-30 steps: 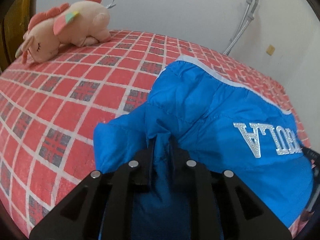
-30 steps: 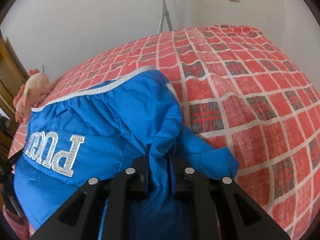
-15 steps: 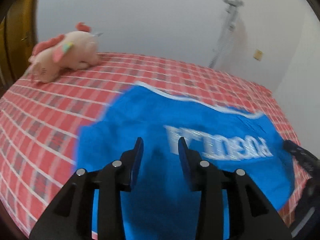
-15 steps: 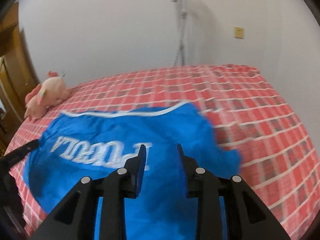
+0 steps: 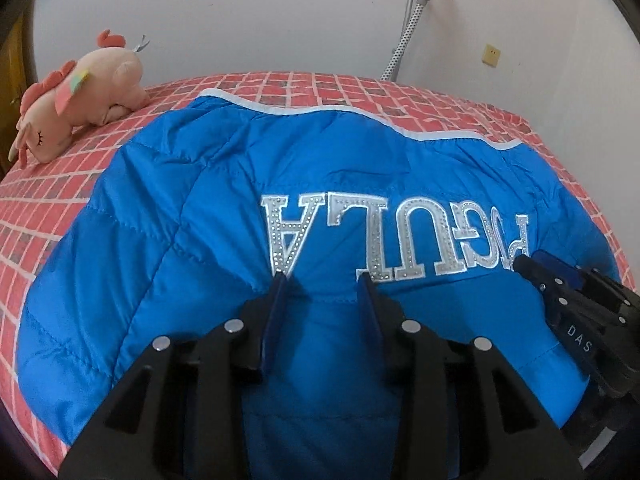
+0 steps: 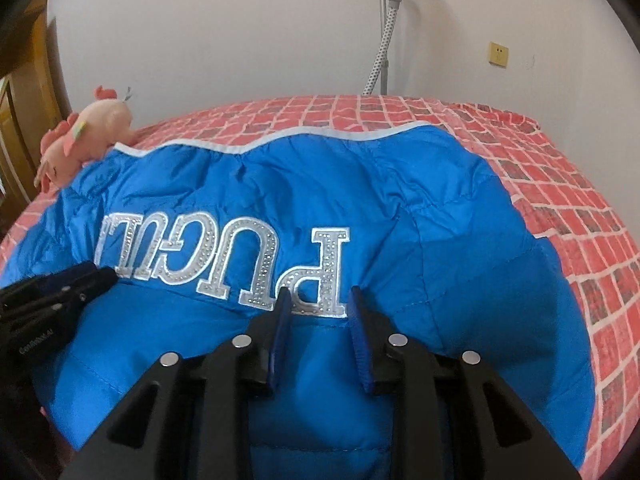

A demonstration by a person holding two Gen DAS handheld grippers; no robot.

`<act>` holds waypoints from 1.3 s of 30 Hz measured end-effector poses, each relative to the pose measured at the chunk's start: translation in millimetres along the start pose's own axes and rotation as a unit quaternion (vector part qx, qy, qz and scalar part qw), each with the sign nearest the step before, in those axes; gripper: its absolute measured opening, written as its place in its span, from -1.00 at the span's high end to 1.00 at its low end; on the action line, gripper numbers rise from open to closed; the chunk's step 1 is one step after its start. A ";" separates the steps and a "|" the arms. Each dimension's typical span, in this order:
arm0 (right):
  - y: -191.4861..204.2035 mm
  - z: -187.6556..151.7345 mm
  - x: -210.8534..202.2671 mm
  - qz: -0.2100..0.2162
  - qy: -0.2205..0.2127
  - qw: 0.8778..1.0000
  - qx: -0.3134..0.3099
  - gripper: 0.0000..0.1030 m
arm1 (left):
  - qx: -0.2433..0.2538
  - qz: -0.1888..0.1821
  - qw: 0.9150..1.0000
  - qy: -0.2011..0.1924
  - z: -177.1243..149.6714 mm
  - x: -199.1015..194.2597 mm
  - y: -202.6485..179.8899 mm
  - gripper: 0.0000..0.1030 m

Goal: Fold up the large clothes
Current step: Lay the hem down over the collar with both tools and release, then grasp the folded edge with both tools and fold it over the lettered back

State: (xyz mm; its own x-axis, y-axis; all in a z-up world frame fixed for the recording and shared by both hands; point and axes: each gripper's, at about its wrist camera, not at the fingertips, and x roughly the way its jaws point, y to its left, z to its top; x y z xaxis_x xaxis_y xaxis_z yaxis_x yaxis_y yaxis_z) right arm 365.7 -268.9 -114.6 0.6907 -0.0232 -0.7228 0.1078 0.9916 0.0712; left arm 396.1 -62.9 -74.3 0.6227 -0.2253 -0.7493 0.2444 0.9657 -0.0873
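Observation:
A bright blue quilted jacket [image 5: 200,220] lies spread on the bed, back side up, with silver lettering [image 5: 392,236] across it and a white hem at the far edge. My left gripper [image 5: 322,278] hovers over its near part, open, with nothing pinched between the fingers. My right gripper [image 6: 320,292] is just above the jacket [image 6: 440,240] near the letter P [image 6: 326,268]. Its jaws are closing slightly but stand apart, with only fabric lying below them. Each gripper shows in the other's view: the right [image 5: 528,264] and the left [image 6: 100,276].
A pink plush toy [image 5: 80,96] lies on the red checked bedspread [image 5: 40,208] at the far left, next to the jacket's hem [image 6: 132,152]. A hose on a stand [image 6: 382,32] rises against the white wall behind the bed. A wooden door [image 6: 16,120] is at the left.
Both grippers were shut on folds of blue fabric a second ago. They have let go, opened and drawn back toward the near edge, and the jacket lies flat with its lettering showing.

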 end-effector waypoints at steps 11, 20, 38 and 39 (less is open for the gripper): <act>23.9 1.9 -40.5 0.048 -0.024 0.998 -0.010 0.41 | -0.031 -0.023 0.999 -0.024 -2.8 -37.2 -11.5 0.25; 15.8 -8.4 -7.1 0.061 0.008 0.998 -0.002 0.41 | 0.015 0.001 1.000 -0.010 -15.9 -7.5 -15.4 0.23; -110.9 44.2 -70.3 -0.023 0.060 0.995 0.081 -0.62 | -0.047 0.082 0.995 0.025 31.1 -60.9 94.5 -0.65; -119.8 43.5 -65.7 -0.015 0.075 0.993 0.090 -0.67 | -0.067 0.074 0.994 0.038 32.1 -55.8 108.6 -0.66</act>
State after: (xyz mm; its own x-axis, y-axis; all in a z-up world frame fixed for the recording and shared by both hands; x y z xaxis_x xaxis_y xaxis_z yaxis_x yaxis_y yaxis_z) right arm 338.5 -391.6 -45.8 0.5726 -0.0189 -0.8196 0.2615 0.9517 0.1607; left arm 411.8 50.3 -20.9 0.5858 -0.0732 -0.8072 0.0489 0.9973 -0.0549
